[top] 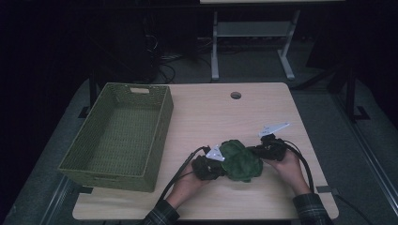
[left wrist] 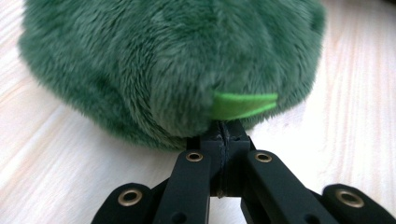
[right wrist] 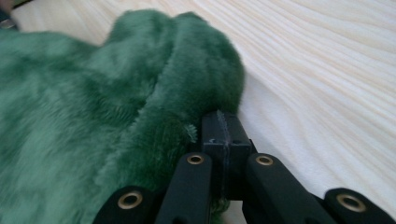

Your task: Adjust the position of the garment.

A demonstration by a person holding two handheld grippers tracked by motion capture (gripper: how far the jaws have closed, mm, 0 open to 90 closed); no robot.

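A dark green plush toy (top: pixel 241 161) lies on the wooden table (top: pixel 211 108) near its front edge, between my two hands. My left gripper (top: pixel 221 163) meets the plush's left side. In the left gripper view its jaws stand together with their tips (left wrist: pixel 223 127) in the fur (left wrist: pixel 177 60), just under a light green tag (left wrist: pixel 243 103). My right gripper (top: pixel 257 151) meets the plush's right side. In the right gripper view its closed tips (right wrist: pixel 219 117) are buried in the plush's edge (right wrist: pixel 93 116).
A green woven basket (top: pixel 162 122) stands on the left part of the table with nothing inside. A round cable hole (top: pixel 235 95) sits near the table's far edge. Beyond it stands the grey frame of another table (top: pixel 253 33).
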